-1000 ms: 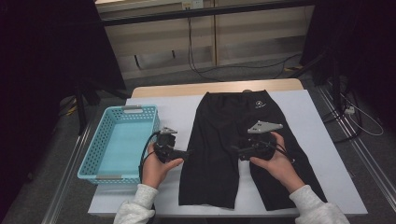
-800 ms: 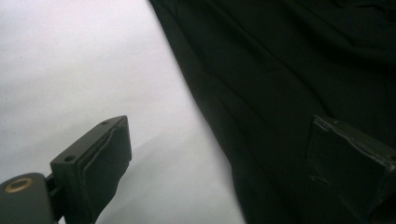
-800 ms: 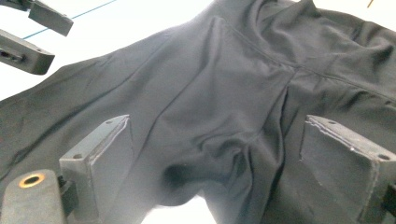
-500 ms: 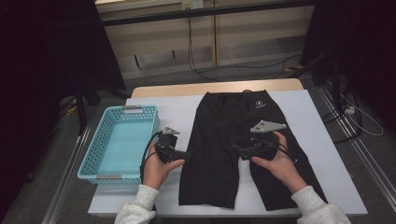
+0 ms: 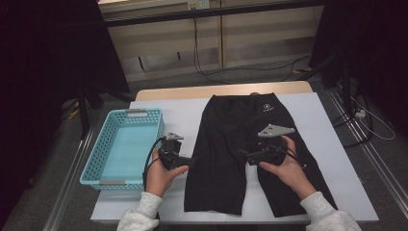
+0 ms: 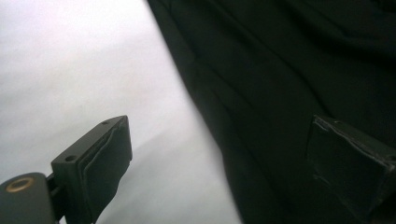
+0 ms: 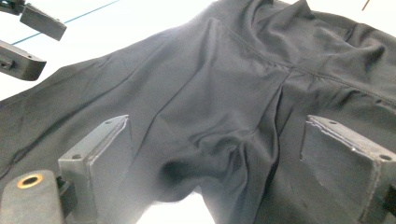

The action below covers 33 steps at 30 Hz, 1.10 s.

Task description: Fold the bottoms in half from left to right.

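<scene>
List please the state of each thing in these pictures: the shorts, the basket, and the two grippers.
Shorts: spread flat on the table, legs toward the person, not gripped.
Basket: upright at the table's left, nothing inside.
Left gripper: open, jaws astride the shorts' outer edge.
Right gripper: open, aimed at the crotch seam of the shorts.

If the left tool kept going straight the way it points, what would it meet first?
Most likely the outer side edge of the black shorts: the left tool, open, straddles that edge over the white table. Depth is unclear.
</scene>
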### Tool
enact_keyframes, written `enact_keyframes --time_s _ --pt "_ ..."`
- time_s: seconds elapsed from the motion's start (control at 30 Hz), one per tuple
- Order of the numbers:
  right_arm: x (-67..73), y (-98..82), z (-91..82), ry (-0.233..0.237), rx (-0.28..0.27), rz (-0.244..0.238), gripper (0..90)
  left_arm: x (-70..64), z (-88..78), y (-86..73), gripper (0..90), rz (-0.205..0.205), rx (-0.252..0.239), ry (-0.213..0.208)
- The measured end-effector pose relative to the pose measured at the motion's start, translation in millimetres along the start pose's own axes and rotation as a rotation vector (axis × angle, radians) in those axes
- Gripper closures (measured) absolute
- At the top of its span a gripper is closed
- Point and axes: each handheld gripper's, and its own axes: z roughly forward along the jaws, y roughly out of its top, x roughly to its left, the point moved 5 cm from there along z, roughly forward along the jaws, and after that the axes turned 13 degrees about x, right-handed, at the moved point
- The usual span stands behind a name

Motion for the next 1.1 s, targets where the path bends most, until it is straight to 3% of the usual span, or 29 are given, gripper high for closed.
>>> enact_keyframes --time_s 0.53,1.03,1.1 --pt "-1.9 -1.6 0.2 -0.008 0.003 -0.002 9.0 -0.5 4.0 -12.5 7.9 0.002 0.016 0.002" --pt "-4.5 -0.8 -0.4 -0.019 -0.006 -0.001 9.3 -1.4 8.0 -20.4 9.6 0.005 0.046 0.044" --pt "-4.5 -0.3 0.4 -0.018 -0.004 -0.005 9.5 -1.6 8.8 -21.7 9.9 0.027 0.046 0.067"
